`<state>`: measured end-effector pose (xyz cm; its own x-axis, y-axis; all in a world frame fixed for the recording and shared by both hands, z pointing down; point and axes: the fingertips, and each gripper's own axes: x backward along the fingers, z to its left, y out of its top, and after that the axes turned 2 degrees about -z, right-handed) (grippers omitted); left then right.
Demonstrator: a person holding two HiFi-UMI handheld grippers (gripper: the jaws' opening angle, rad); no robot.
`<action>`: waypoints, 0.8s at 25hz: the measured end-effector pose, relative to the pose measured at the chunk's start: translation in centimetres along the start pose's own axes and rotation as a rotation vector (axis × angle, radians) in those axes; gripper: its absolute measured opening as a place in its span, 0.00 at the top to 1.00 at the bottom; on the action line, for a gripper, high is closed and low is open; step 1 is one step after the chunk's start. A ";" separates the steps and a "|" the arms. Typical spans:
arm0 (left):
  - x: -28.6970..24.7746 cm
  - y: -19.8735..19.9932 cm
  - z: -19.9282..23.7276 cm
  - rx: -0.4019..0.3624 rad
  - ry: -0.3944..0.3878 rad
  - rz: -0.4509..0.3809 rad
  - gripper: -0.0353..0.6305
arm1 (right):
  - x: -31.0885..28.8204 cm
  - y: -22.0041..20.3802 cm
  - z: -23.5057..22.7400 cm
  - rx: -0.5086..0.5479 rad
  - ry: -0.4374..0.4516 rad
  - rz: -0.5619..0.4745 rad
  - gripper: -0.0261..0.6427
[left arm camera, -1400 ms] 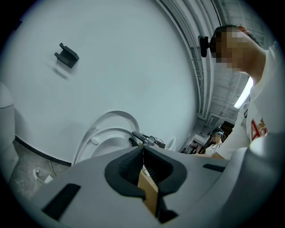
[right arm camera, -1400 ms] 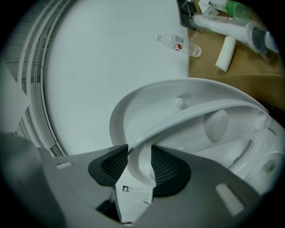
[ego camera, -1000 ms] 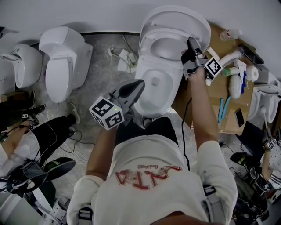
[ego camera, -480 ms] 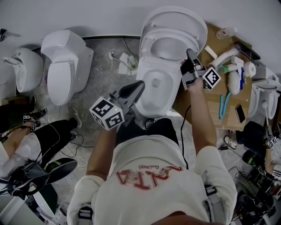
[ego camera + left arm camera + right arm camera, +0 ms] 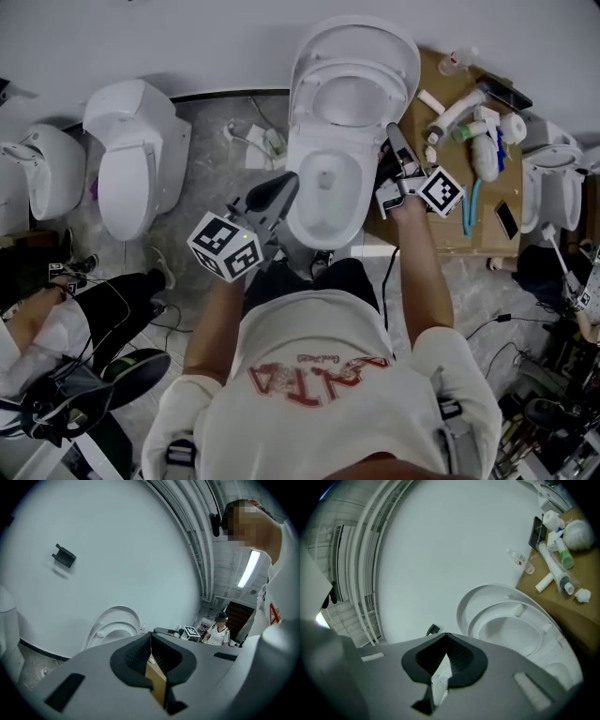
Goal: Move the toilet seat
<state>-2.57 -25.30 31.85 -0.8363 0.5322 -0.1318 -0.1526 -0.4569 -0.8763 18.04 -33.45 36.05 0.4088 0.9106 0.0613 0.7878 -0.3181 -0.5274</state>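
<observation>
The white toilet (image 5: 323,202) stands in the middle, with its seat (image 5: 349,94) and lid (image 5: 361,33) up against the wall. In the right gripper view the raised seat (image 5: 513,630) lies ahead to the right. My right gripper (image 5: 389,131) hovers beside the bowl's right rim, apart from the seat. Its jaws (image 5: 446,635) have just been closing and now meet with nothing between them. My left gripper (image 5: 296,178) floats over the bowl's front left, shut and empty (image 5: 150,637). The seat (image 5: 112,630) shows beyond it in the left gripper view.
A second toilet (image 5: 131,150) stands to the left, a third (image 5: 37,164) at the far left. A brown board (image 5: 441,234) right of the bowl holds bottles, tubes and a phone (image 5: 505,220). A seated person (image 5: 56,319) and cables (image 5: 262,141) are on the floor.
My right gripper has come off the raised seat's right edge and drawn back toward me. The left gripper shifted slightly. The seat stays up.
</observation>
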 end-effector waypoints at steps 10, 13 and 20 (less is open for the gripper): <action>3.9 2.0 -1.8 -0.069 -0.014 -0.023 0.93 | 5.5 -2.2 7.8 0.175 -0.073 -0.051 0.96; 4.9 2.9 -2.6 -0.102 -0.022 -0.040 0.93 | 6.8 -3.0 10.4 0.282 -0.108 -0.039 0.96; 6.2 4.8 -3.9 -0.206 0.015 -0.042 0.93 | 8.3 -2.9 17.3 0.559 -0.096 -0.016 0.96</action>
<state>-6.42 -21.40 25.02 -0.8234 0.5589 -0.0983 -0.0754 -0.2794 -0.9572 11.21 -20.41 23.41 0.3345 0.9424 0.0095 0.4187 -0.1396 -0.8973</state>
